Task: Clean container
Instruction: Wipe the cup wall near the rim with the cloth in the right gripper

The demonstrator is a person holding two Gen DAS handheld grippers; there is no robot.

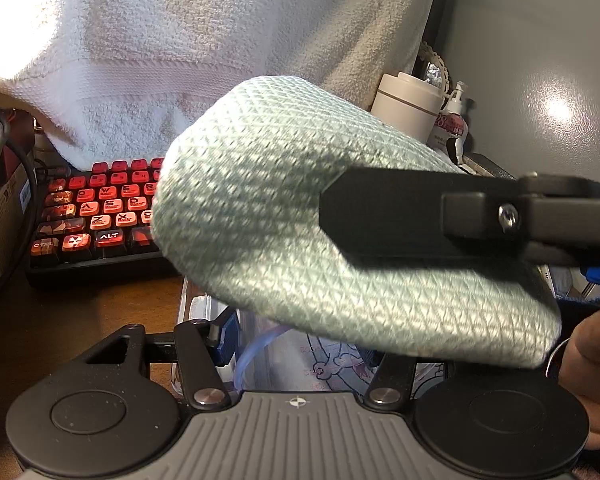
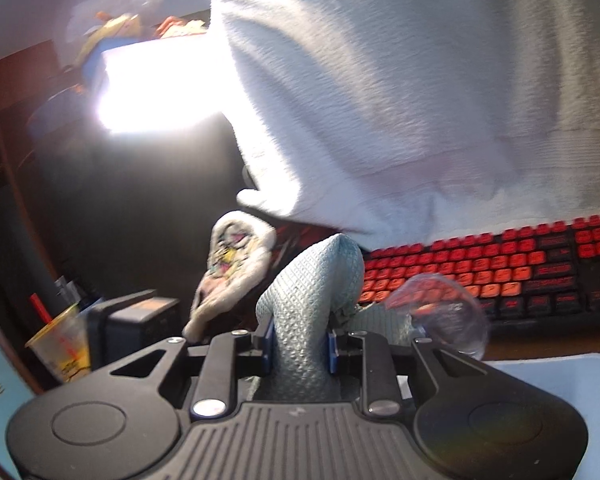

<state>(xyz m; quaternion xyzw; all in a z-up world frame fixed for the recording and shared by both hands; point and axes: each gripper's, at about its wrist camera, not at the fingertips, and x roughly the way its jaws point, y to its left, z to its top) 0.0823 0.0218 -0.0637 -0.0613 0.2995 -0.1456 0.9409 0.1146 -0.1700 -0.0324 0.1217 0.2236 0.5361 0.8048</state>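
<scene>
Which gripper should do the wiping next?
Right. The right gripper is shut on the green cloth, while the left gripper steadies the clear container. The cloth already hangs over the container.

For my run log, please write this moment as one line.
left gripper: shut on clear plastic container | right gripper: shut on pale green woven cloth | cloth over container

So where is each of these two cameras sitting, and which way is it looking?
Left wrist: sits on the left gripper, faces the keyboard; its jaws hold a clear container, with the right gripper's finger and a hand at right.
Right wrist: sits on the right gripper, facing the same keyboard; its jaws pinch the green cloth.
Shared: cloth, keyboard, white towel, container.
</scene>
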